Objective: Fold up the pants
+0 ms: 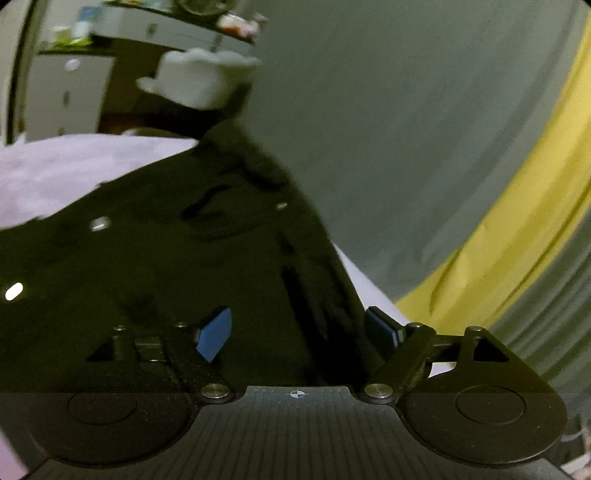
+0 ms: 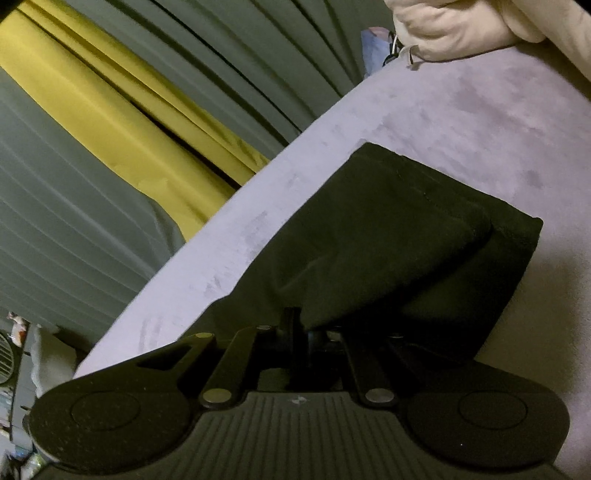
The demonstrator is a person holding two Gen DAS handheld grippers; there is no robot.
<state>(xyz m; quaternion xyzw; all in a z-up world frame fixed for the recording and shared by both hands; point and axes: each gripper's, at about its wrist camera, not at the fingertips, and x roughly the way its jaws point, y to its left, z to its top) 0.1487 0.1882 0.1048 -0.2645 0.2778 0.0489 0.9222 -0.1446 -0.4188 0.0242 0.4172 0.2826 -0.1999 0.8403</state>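
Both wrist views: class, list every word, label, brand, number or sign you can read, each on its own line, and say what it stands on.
No readable text in either view.
Black pants: no label or print shows.
Shelf items in the left wrist view: too blurred to read.
Left tongs and right tongs: only a small crosshair mark on each base, no letters or numbers.
Yellow curtain: plain.
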